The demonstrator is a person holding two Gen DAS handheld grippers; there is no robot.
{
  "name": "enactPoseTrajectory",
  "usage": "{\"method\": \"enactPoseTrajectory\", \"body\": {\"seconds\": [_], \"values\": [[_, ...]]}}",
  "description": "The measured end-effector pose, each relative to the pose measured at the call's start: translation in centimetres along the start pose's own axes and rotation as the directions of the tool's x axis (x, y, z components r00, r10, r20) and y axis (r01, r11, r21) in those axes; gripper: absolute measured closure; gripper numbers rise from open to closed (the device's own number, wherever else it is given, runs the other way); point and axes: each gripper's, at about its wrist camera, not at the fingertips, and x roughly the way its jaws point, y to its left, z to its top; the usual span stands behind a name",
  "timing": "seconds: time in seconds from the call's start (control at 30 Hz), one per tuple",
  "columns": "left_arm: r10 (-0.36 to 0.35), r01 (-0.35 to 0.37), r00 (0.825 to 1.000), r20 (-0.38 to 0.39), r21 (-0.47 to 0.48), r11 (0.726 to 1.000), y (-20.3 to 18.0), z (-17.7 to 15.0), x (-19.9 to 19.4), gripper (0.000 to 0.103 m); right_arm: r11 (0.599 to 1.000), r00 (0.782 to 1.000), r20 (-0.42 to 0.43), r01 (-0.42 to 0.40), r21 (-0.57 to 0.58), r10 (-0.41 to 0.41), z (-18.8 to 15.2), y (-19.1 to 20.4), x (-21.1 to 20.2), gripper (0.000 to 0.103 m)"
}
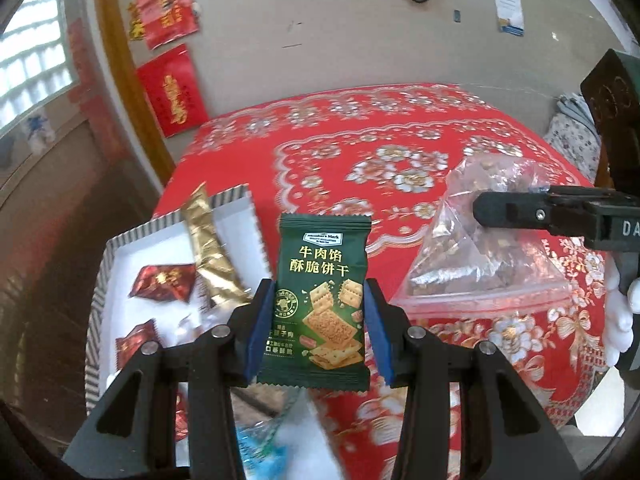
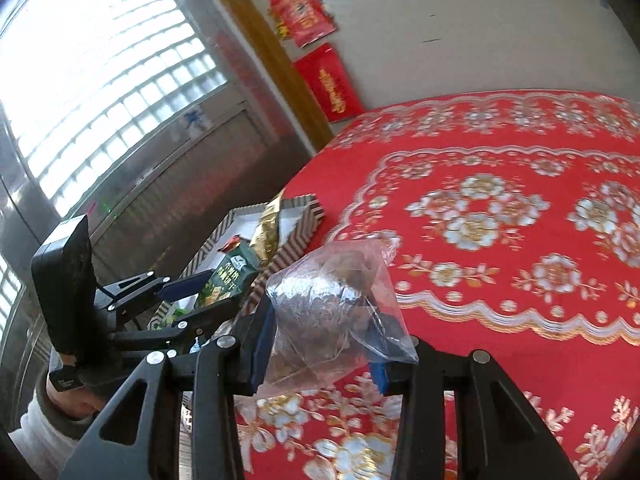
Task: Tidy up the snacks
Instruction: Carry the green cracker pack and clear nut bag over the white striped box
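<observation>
Here, left wrist view: left gripper (image 1: 319,316) jaws clamped on green biscuit packet (image 1: 320,300), held upright beside striped box (image 1: 100,280), likely bound there with gold sachet (image 1: 208,252) and red candies (image 1: 162,282).

Right wrist view: right gripper (image 2: 320,344) jaws pinch clear plastic bag (image 2: 336,312) of brown snacks, lifted off red floral tablecloth (image 2: 500,220). Window (image 2: 80,80) left, red paper (image 2: 332,84) on wall.
</observation>
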Motion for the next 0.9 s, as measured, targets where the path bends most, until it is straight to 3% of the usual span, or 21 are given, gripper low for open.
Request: {"method": "enactPoseTrajectory", "body": {"seconds": [0.9], "values": [[0.135,-0.141,0.99,-0.044,-0.19,0.971,11.8,-5.1,-0.2,0.057,0.978,0.982,-0.172,-0.114,-0.172,0.084,1.6,10.5,10.2,0.063]]}}
